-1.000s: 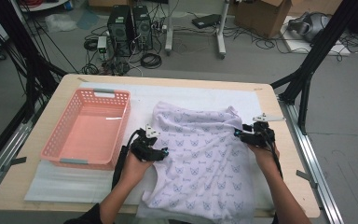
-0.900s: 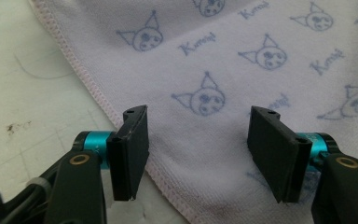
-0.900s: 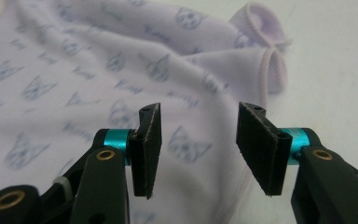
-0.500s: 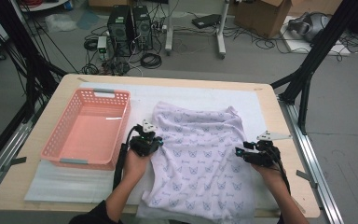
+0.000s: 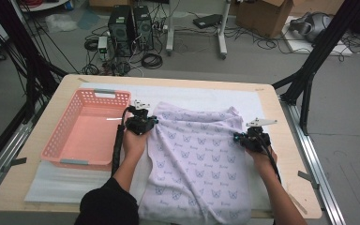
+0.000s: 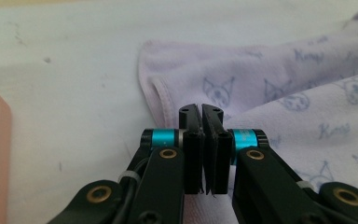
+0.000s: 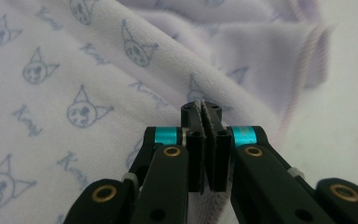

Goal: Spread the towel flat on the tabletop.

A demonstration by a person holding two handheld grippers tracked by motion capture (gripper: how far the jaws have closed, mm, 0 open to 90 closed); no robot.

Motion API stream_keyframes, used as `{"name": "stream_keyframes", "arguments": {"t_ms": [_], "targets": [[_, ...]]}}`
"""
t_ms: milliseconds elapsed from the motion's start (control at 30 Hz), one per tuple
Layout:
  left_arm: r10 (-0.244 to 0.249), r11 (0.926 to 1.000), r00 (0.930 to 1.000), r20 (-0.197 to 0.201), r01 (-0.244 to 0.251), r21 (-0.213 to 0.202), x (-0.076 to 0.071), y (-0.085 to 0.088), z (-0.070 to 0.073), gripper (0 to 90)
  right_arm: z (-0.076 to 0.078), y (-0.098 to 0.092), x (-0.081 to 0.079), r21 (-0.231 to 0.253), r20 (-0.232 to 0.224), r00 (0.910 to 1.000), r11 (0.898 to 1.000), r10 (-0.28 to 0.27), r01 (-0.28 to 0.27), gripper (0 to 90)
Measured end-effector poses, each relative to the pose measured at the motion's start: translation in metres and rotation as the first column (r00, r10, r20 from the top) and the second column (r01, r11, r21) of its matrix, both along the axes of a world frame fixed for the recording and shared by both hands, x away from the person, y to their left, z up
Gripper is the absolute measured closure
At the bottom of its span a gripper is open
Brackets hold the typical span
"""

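At the near edge of the bench, the person's two forearms are seen coming in from below, a dark sleeve covering the left one. The lavender garment, printed with small cat-face drawings, is spread flat on a white sheet at the middle of the bench, its lower hem hanging just over the near edge. The right claw is placed at the garment's right border, about halfway up; its jaws have just been closing and are now brought together on a fold of the cloth, which is seen pinched between the pads in the right gripper view. A little farther off, the left claw is held at the garment's upper left corner, with its jaws likewise drawn fully together; in the left gripper view a strip of the pale cloth is seen clamped between them, next to the hemmed opening of a sleeve. Just beside the left hand, on the left, a pink perforated basket is set on the bench. Beyond the far edge, computer towers and loose cables are seen on the floor.
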State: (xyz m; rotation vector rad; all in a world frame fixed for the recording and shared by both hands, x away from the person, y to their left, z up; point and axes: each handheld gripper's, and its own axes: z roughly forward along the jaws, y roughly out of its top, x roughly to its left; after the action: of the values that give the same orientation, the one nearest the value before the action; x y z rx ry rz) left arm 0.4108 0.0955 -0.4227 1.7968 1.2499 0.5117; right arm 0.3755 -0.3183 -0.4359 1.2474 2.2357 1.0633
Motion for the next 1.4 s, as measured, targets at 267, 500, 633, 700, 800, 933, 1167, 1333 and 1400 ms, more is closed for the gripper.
{"name": "stream_keyframes", "arguments": {"t_ms": [267, 500, 633, 700, 800, 933, 1167, 1333, 1400], "targets": [[-0.009, 0.9999, 0.9995, 0.03, 0.009, -0.008, 0.007, 0.002, -0.011, 86.7, 0.002, -0.005, 0.028, 0.044, 0.05, 0.9936, 0.994, -0.101, 0.099, 88.5], [-0.069, 0.9976, 0.9975, 0.018, 0.069, 0.002, -0.015, 0.001, -0.002, 47.4, 0.005, -0.011, 0.025, 0.055, 0.067, 0.9881, 0.989, -0.138, 0.135, 68.8], [-0.111, 0.9938, 0.9938, -0.002, 0.111, 0.008, -0.032, 0.001, -0.002, 42.6, 0.012, -0.02, 0.013, 0.076, 0.069, 0.9856, 0.986, -0.154, 0.149, 57.8], [-0.136, 0.9907, 0.9907, -0.009, 0.136, 0.012, -0.041, 0.0, -0.003, 42.7, 0.013, -0.026, 0.006, 0.064, 0.059, 0.9872, 0.987, -0.148, 0.144, 55.0], [-0.164, 0.9859, 0.9858, -0.035, 0.165, 0.028, -0.053, -0.002, -0.007, 39.8, 0.013, -0.032, -0.008, 0.047, 0.05, 0.9909, 0.991, -0.125, 0.123, 51.2], [-0.165, 0.985, 0.9838, -0.069, 0.168, 0.038, -0.064, -0.001, -0.013, 31.5, 0.009, -0.037, -0.028, 0.058, 0.022, 0.9983, 0.997, -0.054, 0.052, 48.0], [-0.163, 0.9778, 0.9835, -0.079, 0.172, 0.12, -0.076, -0.003, -0.025, 39.5, -0.009, -0.026, -0.053, 0.041, -0.036, 0.9989, 0.999, 0.031, -0.029, 47.3], [-0.137, 0.986, 0.9866, -0.088, 0.144, 0.084, -0.074, 0.002, -0.024, 81.7, -0.01, -0.018, -0.053, -0.032, -0.024, 0.999, 0.999, 0.037, -0.038, 76.5], [-0.144, 0.9847, 0.9847, -0.099, 0.152, 0.085, -0.07, 0.0, -0.022, 84.8, -0.009, -0.017, -0.049, -0.031, -0.024, 0.9979, 0.998, 0.061, -0.061, 87.0]]}}
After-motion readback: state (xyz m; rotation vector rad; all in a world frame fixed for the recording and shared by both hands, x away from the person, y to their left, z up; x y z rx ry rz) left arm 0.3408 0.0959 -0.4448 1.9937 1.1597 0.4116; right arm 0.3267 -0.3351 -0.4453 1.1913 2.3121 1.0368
